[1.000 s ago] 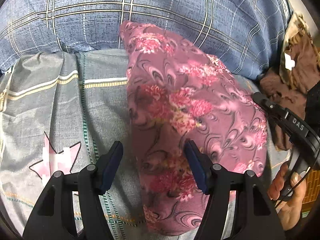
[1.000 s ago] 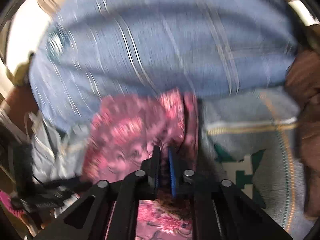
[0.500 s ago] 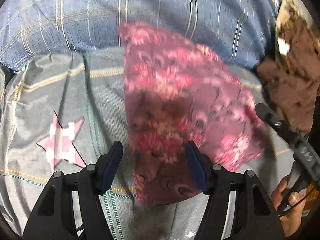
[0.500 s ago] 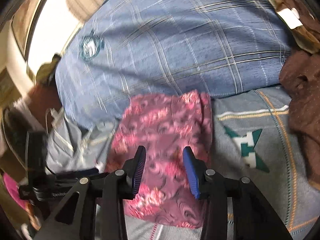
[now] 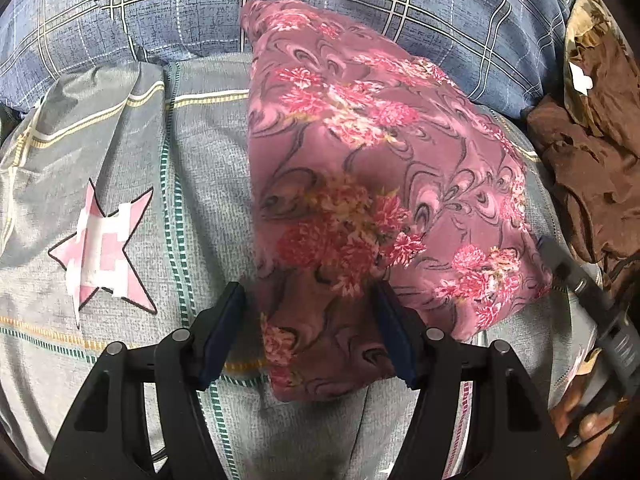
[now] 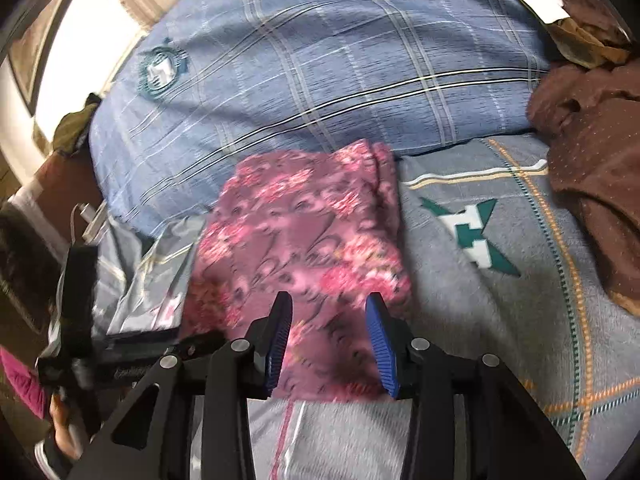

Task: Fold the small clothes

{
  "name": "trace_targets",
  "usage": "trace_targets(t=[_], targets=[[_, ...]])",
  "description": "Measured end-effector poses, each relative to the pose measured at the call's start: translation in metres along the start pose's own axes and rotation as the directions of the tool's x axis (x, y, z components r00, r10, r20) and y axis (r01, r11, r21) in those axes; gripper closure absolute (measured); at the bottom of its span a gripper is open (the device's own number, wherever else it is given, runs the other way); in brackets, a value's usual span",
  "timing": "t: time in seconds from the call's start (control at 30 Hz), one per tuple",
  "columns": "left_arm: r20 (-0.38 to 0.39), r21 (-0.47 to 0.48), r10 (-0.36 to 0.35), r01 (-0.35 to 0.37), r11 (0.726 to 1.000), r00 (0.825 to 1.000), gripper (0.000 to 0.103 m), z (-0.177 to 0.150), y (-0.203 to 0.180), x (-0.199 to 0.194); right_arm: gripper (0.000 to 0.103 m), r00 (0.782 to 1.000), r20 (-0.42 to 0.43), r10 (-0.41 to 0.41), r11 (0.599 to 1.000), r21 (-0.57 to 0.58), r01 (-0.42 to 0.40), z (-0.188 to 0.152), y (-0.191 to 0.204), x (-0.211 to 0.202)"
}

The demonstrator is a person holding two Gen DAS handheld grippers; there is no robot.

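A folded pink floral garment [image 5: 360,184] lies on the grey patterned bedsheet [image 5: 192,184]; it also shows in the right wrist view [image 6: 304,240]. My left gripper [image 5: 310,332] is open and empty, hovering just above the garment's near edge. My right gripper [image 6: 330,340] is open and empty, above the garment's near end. The right gripper's body shows at the right edge of the left wrist view [image 5: 588,292]. The left gripper's body shows at the left of the right wrist view [image 6: 80,304].
A blue plaid pillow [image 5: 280,4] lies behind the garment, also in the right wrist view [image 6: 320,72]. A pile of brown clothes [image 5: 592,148] sits at the right, also in the right wrist view [image 6: 592,152]. A pink star print [image 5: 100,248] marks the sheet.
My right gripper has opened and let go of the garment, then drawn back. The garment now lies flat and folded. My left gripper has shifted slightly toward me.
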State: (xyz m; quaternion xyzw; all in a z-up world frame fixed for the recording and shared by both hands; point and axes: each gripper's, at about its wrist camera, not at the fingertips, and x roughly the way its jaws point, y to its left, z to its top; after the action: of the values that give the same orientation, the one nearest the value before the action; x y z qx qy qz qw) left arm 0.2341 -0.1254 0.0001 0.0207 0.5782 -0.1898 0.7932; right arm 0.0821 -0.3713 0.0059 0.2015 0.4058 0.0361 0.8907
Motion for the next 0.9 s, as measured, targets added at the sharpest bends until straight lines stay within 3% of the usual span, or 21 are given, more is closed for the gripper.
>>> trace_targets(t=[0.07, 0.13, 0.17, 0.23, 0.3, 0.33, 0.4, 0.5, 0.53, 0.57, 0.6, 0.67, 0.8, 0.87, 0.9], targets=[[-0.005, 0.005, -0.004, 0.004, 1.0, 1.0, 0.038, -0.004, -0.001, 0.0, 0.061, 0.997, -0.055, -0.055, 0.997, -0.049, 0.053, -0.008, 0.001, 0.014], [-0.027, 0.007, -0.034, 0.034, 0.999, 0.999, 0.038, -0.006, 0.004, -0.004, 0.061, 0.996, -0.053, -0.072, 0.995, -0.076, 0.068, -0.008, 0.005, 0.013], [-0.036, -0.001, -0.073, 0.073, 0.997, 0.997, 0.038, -0.006, 0.008, -0.01, 0.061, 0.995, -0.067, -0.069, 0.995, -0.07, 0.064, -0.003, 0.007, 0.011], [-0.015, -0.034, -0.147, 0.146, 0.989, 0.989, 0.038, 0.0, 0.02, -0.024, 0.06, 1.0, -0.015, -0.016, 0.999, -0.037, 0.016, 0.012, 0.006, -0.004], [0.022, -0.077, -0.184, 0.185, 0.98, 0.983, 0.038, 0.014, 0.033, -0.034, 0.048, 0.997, 0.073, 0.009, 1.0, 0.01, -0.01, 0.034, -0.001, -0.016], [0.035, -0.101, -0.193, 0.196, 0.975, 0.981, 0.038, 0.026, 0.039, -0.036, 0.036, 0.996, 0.09, 0.006, 0.999, 0.033, -0.009, 0.043, -0.005, -0.015], [0.03, -0.138, -0.213, 0.215, 0.967, 0.977, 0.038, 0.049, 0.047, -0.03, 0.035, 0.997, 0.075, 0.014, 0.996, 0.089, -0.021, 0.066, -0.015, 0.001], [-0.015, -0.182, -0.216, 0.209, 0.961, 0.976, 0.038, 0.079, 0.049, -0.008, 0.036, 1.0, 0.014, -0.005, 0.99, 0.143, 0.003, 0.087, -0.023, 0.039], [-0.026, -0.184, -0.215, 0.207, 0.961, 0.976, 0.038, 0.086, 0.047, 0.0, 0.043, 1.0, 0.011, -0.009, 0.991, 0.136, 0.007, 0.091, -0.022, 0.046], [-0.039, -0.182, -0.194, 0.184, 0.966, 0.98, 0.038, 0.091, 0.045, 0.008, 0.057, 1.0, 0.001, -0.025, 0.993, 0.118, 0.025, 0.093, -0.021, 0.058], [-0.062, -0.171, -0.151, 0.139, 0.975, 0.987, 0.037, 0.094, 0.042, 0.02, 0.063, 0.996, -0.046, -0.083, 0.992, 0.092, 0.087, 0.094, -0.021, 0.074], [-0.103, -0.162, -0.15, 0.132, 0.978, 0.983, 0.034, 0.094, 0.04, 0.034, 0.062, 0.981, -0.138, -0.136, 0.987, 0.063, 0.146, 0.09, -0.026, 0.097], [-0.064, -0.177, -0.234, 0.22, 0.959, 0.97, 0.035, 0.096, 0.056, 0.02, 0.055, 0.997, -0.034, -0.074, 0.988, 0.136, 0.078, 0.101, -0.045, 0.06], [-0.046, -0.203, -0.326, 0.311, 0.929, 0.944, 0.035, 0.095, 0.065, 0.016, 0.047, 0.999, -0.021, 0.028, 0.979, 0.201, -0.024, 0.1, -0.06, 0.05], [-0.049, -0.224, -0.393, 0.374, 0.9, 0.918, 0.035, 0.094, 0.069, 0.018, 0.045, 0.994, -0.034, 0.104, 0.968, 0.234, -0.094, 0.098, -0.067, 0.05]])
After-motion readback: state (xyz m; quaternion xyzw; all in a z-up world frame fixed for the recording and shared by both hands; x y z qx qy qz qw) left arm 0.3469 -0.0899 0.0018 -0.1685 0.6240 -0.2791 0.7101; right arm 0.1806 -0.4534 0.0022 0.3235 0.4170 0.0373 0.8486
